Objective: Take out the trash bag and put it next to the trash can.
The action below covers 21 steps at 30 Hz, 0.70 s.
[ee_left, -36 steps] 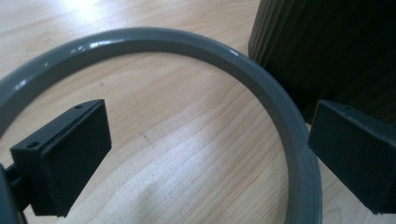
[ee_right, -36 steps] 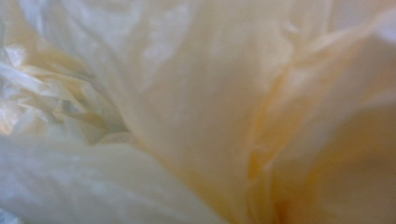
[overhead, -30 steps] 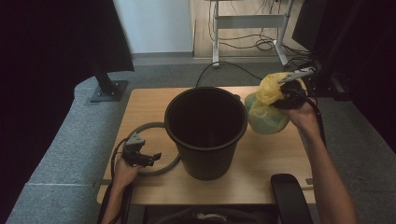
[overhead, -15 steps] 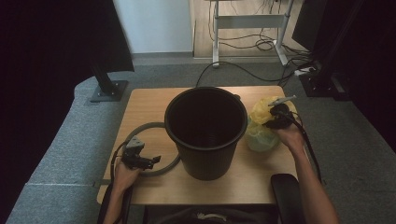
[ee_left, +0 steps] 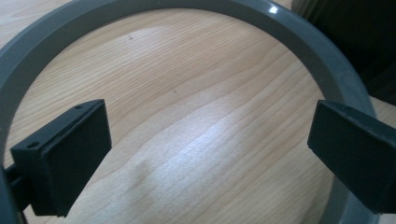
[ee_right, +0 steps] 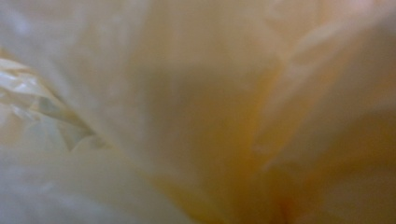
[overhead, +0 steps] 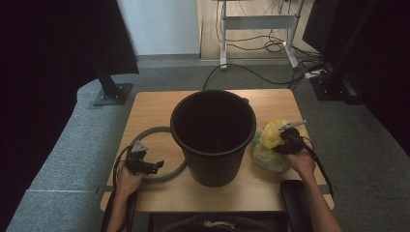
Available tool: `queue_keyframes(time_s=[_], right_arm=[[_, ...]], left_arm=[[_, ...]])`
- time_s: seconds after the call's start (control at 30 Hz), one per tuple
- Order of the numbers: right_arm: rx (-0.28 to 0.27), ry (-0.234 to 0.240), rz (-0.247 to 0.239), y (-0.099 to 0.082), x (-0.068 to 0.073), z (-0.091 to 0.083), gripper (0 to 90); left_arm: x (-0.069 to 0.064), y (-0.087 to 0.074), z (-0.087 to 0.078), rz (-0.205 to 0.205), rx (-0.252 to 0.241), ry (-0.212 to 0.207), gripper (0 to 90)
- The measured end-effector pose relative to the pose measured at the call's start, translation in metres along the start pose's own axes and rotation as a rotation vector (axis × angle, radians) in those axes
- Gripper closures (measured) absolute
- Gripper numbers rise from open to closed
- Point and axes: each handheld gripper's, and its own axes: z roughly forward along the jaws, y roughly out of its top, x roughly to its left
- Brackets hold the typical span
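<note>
Right gripper (overhead: 285, 141) sits on the yellow bag (overhead: 269, 145) at the bin's (overhead: 212, 135) 3 o'clock on the tabletop (overhead: 150, 108), fingers just easing apart, grip unclear; left gripper (overhead: 152, 166), fingers wide, over the grey ring (ee_left: 299, 42) at 9.

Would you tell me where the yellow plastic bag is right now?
In the high view, the yellow plastic bag rests on the table, right of the black bucket, at the right gripper.
</note>
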Motion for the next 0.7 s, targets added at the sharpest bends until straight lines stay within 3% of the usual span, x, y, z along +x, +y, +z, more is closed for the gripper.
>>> queue_keyframes(time_s=[0.23, 0.57, 0.7], right_arm=[[0.077, -0.01, 0.017, -0.011, 0.003, 0.026, 53.5], [0.038, -0.008, 0.094, 0.004, -0.013, 0.053, 51.0], [0.037, -0.027, 0.094, 0.016, -0.018, 0.063, 50.1]], left_arm=[[0.003, 0.0, 0.001, -0.008, 0.01, 0.007, 0.0], [0.008, -0.001, 0.006, -0.013, 0.032, 0.016, 0.0], [0.01, -0.002, 0.009, -0.012, 0.046, 0.022, 0.0]])
